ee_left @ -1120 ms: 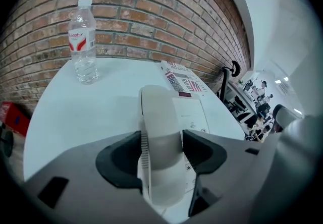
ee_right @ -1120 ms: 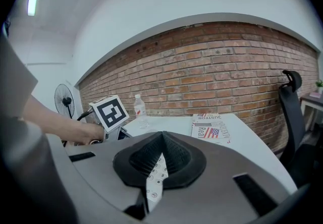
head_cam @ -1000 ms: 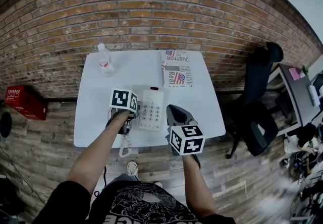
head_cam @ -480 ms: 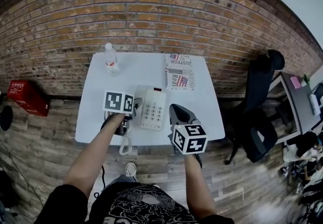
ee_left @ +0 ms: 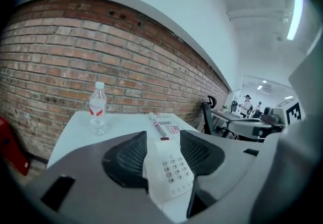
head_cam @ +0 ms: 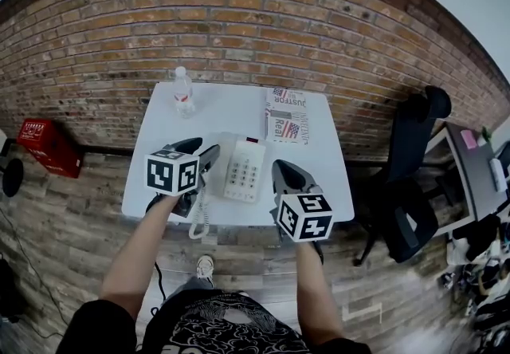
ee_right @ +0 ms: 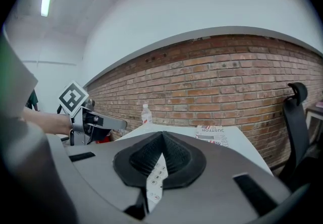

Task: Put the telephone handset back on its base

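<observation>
A white telephone base (head_cam: pixel 245 171) with a keypad sits near the front of the white table (head_cam: pixel 155 129). The handset (head_cam: pixel 217 173) appears to lie along the base's left side, partly hidden by my left gripper. Its coiled cord (head_cam: pixel 199 222) hangs over the table's front edge. My left gripper (head_cam: pixel 204 153) hovers just left of the phone, its jaws closing with nothing between them. In the left gripper view the phone (ee_left: pixel 169 167) shows beyond the gap of that gripper (ee_left: pixel 162 142). My right gripper (head_cam: pixel 284 169) is shut and empty to the right of the base, also in its own view (ee_right: pixel 161 140).
A water bottle (head_cam: pixel 183 94) stands at the table's back left and a folded newspaper (head_cam: pixel 287 115) lies at the back right. A brick wall runs behind the table. A red crate (head_cam: pixel 46 145) sits on the floor to the left, and a black office chair (head_cam: pixel 410 161) to the right.
My left gripper has drawn back from the phone's left side toward the left and the table's front. The right gripper has stayed where it was.
</observation>
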`<action>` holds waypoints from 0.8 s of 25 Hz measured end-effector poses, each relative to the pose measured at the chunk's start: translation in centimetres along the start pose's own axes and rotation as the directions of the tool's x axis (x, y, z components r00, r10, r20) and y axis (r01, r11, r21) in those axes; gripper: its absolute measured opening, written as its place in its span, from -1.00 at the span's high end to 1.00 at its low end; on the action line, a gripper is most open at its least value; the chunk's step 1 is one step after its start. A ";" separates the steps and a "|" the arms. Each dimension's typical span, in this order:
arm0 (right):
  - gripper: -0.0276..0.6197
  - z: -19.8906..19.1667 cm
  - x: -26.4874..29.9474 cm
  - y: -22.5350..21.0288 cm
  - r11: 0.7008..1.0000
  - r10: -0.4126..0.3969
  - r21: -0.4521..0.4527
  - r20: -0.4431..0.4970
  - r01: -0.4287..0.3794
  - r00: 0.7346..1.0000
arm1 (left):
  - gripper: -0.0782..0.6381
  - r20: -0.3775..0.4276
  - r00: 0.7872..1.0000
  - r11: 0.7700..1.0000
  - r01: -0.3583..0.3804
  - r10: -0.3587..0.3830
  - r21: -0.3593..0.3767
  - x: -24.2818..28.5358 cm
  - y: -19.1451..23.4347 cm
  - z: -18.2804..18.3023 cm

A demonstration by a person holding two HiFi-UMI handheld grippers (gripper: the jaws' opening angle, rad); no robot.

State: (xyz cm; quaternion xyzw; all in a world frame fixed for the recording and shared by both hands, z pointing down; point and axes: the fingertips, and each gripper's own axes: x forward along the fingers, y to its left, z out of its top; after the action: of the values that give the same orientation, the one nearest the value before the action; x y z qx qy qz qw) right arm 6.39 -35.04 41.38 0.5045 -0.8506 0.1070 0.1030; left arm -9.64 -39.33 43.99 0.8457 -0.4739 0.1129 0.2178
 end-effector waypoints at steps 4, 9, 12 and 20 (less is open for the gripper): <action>0.91 0.5 -0.5 0.6 1.000 0.014 -0.012 0.016 -0.014 1.000 | 0.36 0.081 0.996 0.998 -0.039 0.036 0.042 -2.8 -0.7 1.0; 0.91 0.9 -0.9 1.6 0.999 0.040 -0.027 0.025 -0.040 0.999 | 0.50 0.143 0.986 0.990 -0.098 0.083 0.102 -5.6 -1.0 1.2; 0.91 1.1 -1.3 2.0 0.998 0.056 -0.030 0.032 -0.055 0.998 | 0.63 0.168 0.981 0.987 -0.118 0.099 0.108 -6.8 -1.0 1.1; 0.91 1.5 -2.7 2.4 0.995 0.080 -0.056 0.047 -0.078 0.996 | 0.76 0.207 0.977 0.989 -0.085 0.059 0.119 -8.8 -1.8 1.3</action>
State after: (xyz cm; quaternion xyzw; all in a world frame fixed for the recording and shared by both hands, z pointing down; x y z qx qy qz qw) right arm 5.48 -32.06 38.95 0.4699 -0.8747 0.0754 0.0916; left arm -12.74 -32.50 38.84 0.8471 -0.5160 0.0639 0.1097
